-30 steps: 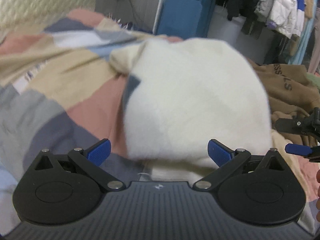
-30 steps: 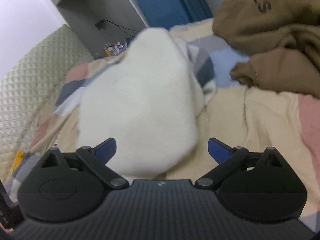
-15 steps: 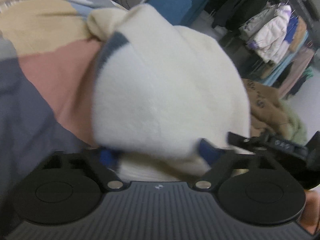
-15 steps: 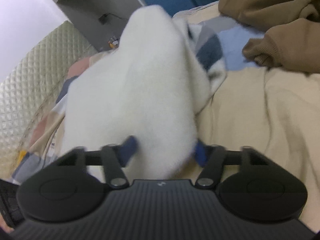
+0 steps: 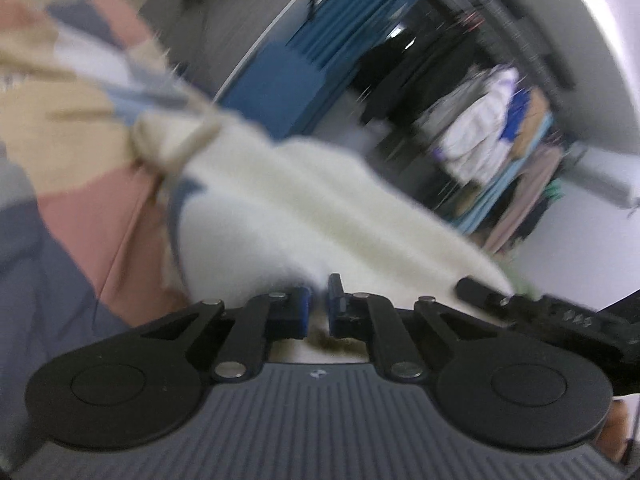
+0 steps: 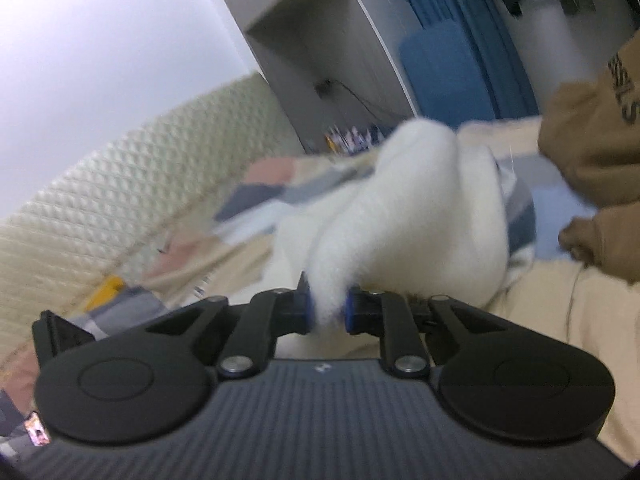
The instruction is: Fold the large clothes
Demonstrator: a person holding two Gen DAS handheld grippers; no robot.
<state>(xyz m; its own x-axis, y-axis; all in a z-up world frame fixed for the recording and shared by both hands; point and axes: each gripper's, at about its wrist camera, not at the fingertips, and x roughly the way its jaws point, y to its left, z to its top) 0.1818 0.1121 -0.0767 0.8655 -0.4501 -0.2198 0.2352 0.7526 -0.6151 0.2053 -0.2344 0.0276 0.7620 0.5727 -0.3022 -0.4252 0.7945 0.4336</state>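
A fluffy white garment with grey-blue patches (image 5: pixel 304 208) lies bunched on the patchwork bedspread (image 5: pixel 76 216). My left gripper (image 5: pixel 318 308) is shut on its near edge, the fabric pinched between the blue pads. My right gripper (image 6: pixel 327 307) is shut on another part of the same white garment (image 6: pixel 420 216), a fold of fleece squeezed between its pads. The right gripper also shows at the right edge of the left wrist view (image 5: pixel 560 320). Both views are blurred by motion.
A brown hoodie (image 6: pixel 600 148) lies heaped on the bed to the right. A quilted headboard (image 6: pixel 100 200) runs along the left. A rack of hanging clothes (image 5: pixel 492 136) and a blue panel (image 5: pixel 280 84) stand beyond the bed.
Both grippers went from open to shut on the white garment. The garment's near edge is now lifted and both cameras have tilted upward.
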